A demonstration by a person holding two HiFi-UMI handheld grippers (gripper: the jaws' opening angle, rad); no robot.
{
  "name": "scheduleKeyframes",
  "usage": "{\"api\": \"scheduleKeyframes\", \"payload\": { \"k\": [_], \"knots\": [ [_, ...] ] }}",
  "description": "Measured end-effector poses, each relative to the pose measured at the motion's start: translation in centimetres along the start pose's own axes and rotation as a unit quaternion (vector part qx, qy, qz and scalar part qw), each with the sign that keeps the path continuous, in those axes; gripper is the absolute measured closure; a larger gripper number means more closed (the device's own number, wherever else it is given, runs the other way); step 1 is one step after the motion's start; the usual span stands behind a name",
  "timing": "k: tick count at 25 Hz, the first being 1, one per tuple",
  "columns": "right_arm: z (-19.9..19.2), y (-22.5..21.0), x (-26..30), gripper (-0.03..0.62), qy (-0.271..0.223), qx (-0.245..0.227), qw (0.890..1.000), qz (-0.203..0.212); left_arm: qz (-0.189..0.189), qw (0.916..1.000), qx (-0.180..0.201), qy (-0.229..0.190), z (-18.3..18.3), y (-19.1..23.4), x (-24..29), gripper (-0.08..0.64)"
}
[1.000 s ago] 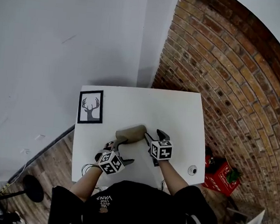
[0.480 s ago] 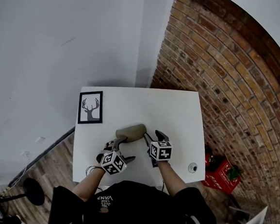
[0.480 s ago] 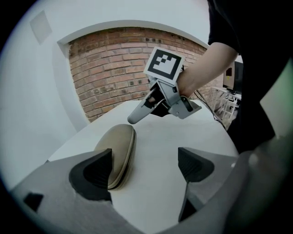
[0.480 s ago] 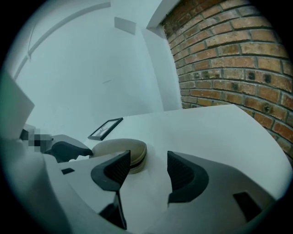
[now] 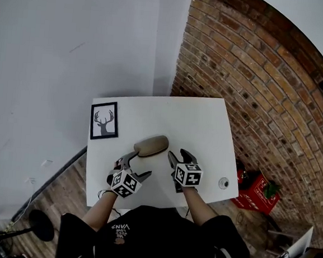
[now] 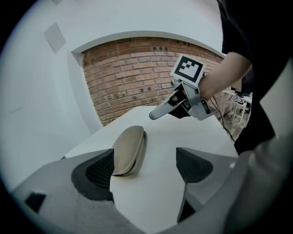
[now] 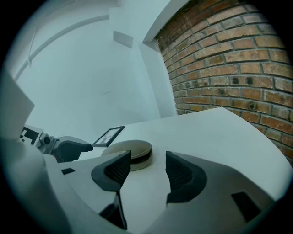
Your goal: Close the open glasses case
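Observation:
The tan glasses case [image 5: 151, 145] lies on the white table [image 5: 206, 129] with its lid down; a thin dark seam shows along its edge [image 6: 128, 150] [image 7: 130, 153]. My left gripper [image 5: 137, 167] hovers just short of the case's left end, its jaws wide and closing, with nothing between them [image 6: 147, 167]. My right gripper [image 5: 179, 155] hangs to the right of the case, open and empty [image 7: 143, 169], apart from it. Each gripper view shows the other gripper's fingers: the right's [image 6: 158, 113] and the left's [image 7: 73, 148].
A black-framed deer picture [image 5: 104, 120] [image 7: 108, 135] lies at the table's far left. A small round white object [image 5: 223, 183] sits near the front right corner. A brick wall [image 5: 277, 91] runs along the right, with a red box [image 5: 251, 195] on the floor below.
Both grippers have drawn back from the case towards the person and risen a little. The case now lies free of them on the table.

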State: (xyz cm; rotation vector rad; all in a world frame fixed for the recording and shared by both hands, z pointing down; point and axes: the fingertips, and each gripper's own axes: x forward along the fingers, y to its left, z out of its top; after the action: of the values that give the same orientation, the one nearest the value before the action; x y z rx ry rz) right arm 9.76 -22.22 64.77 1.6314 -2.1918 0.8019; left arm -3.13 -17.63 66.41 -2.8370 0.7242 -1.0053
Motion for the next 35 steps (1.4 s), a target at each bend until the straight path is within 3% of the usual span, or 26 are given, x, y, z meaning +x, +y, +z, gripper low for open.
{"api": "scheduleKeyframes", "payload": {
  "k": [8,19,22,28,35],
  "knots": [
    [1.4,2.3,-4.2,0.398,-0.064,0.007,0.998,-0.009,0.034,0.9950,-0.063,-0.070,2.2,1.6,-4.8,0.182],
    [3.7,7.3,-9.5,0.547,-0.137,-0.002,0.990,0.024,0.076,0.9796,-0.090,-0.163,4.9,2.5,-13.1,0.357],
    [4.0,8.4,-10.6,0.591,-0.152,-0.012,0.988,0.023,0.096,0.9751,-0.102,-0.172,4.6,3.0,-14.9,0.434],
    [3.5,10.0,-12.0,0.592,-0.160,-0.028,0.986,0.025,0.123,0.9683,-0.125,-0.178,3.0,3.2,-17.6,0.543],
    [2.2,11.6,-12.4,0.594,-0.144,-0.043,0.988,0.032,0.130,0.9633,-0.157,-0.175,1.6,2.4,-19.2,0.551]
  ]
}}
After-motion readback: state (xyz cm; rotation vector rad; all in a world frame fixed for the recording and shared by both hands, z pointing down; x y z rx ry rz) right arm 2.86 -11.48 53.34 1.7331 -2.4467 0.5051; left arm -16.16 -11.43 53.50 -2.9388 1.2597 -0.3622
